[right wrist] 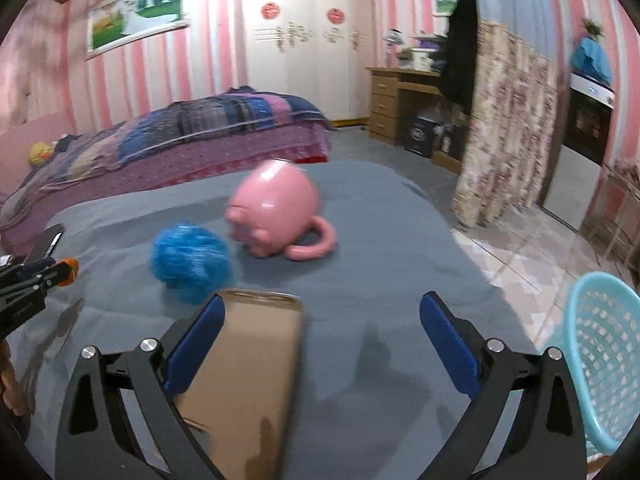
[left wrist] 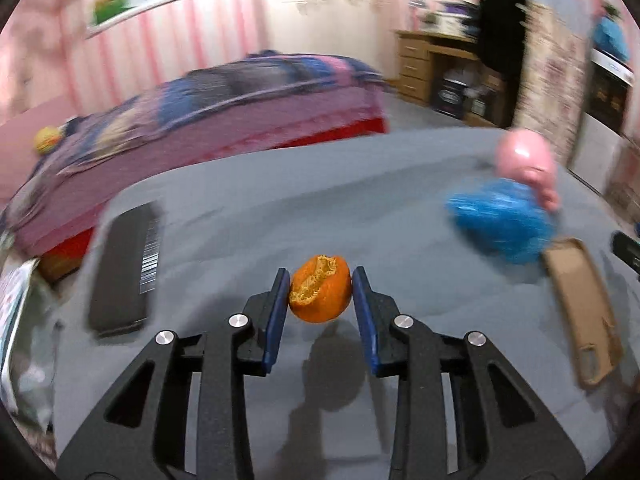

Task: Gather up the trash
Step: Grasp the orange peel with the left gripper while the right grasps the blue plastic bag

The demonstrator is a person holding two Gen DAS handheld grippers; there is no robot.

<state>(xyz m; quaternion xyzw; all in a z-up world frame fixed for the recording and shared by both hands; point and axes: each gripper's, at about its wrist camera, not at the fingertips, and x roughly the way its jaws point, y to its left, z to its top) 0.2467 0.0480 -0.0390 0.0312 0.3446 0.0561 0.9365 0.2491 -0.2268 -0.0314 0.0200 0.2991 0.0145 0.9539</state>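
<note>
Your left gripper (left wrist: pixel 320 294) is clenched on the orange peel (left wrist: pixel 320 294): both blue pads (left wrist: pixel 280 300) press its sides and it hangs clear of the grey cloth (left wrist: pixel 260 208), with its shadow falling on the cloth below. The torn, pale inside of the peel faces up and toward the camera. In the right wrist view the same gripper (right wrist: pixel 70 270) shows at the far left edge, with the orange peel (right wrist: pixel 71 269) at its tip.

Your right gripper (right wrist: pixel 322 332) stands released, its pads wide apart and pressing on nothing. The tan phone case (right wrist: pixel 248 372) lies flat on the grey cloth (right wrist: pixel 380 240) just inside the left pad; whether the two touch is not clear.

The crumpled blue plastic bag (right wrist: pixel 190 262) rests on the cloth just beyond the phone case, beside the pink pig-shaped mug (right wrist: pixel 276 208), which lies tipped with its handle on the cloth. From the left wrist, the blue plastic bag (left wrist: pixel 500 224) sits far right, with the pink mug (left wrist: pixel 524 160) behind it and the phone case (left wrist: pixel 580 312) nearer. A black remote (left wrist: pixel 120 272) lies on the left of the cloth.

The light blue mesh basket (right wrist: pixel 600 360) stands on the tiled floor (right wrist: pixel 520 256) off the right edge of the cloth.
</note>
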